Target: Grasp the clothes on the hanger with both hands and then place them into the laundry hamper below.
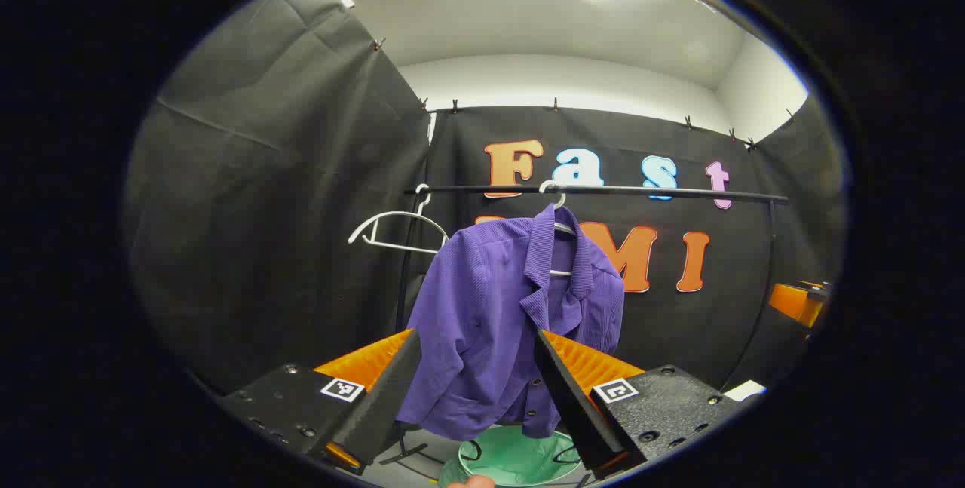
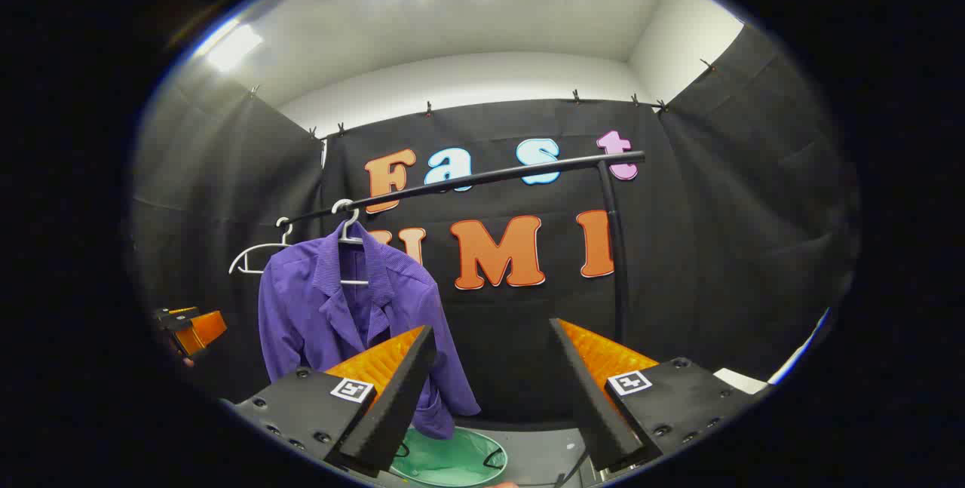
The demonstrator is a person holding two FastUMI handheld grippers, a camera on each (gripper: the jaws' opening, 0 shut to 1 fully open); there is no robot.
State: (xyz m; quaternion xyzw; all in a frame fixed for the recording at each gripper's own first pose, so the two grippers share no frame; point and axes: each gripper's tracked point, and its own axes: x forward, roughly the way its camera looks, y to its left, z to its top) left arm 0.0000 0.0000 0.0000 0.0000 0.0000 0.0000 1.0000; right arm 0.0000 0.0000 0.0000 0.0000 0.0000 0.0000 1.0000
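In the left gripper view the left gripper (image 1: 477,375) has its jaws wide apart and holds nothing; the purple shirt (image 1: 507,326) shows between its fingers, farther off. The right gripper (image 2: 491,375) is also spread and empty, with the shirt (image 2: 354,322) to its left. Black cloth walls close the booth under a white ceiling. One black rail (image 1: 603,191) carries two white hangers (one bare (image 1: 392,230)). One green hamper (image 1: 516,458) stands on the floor below the shirt.
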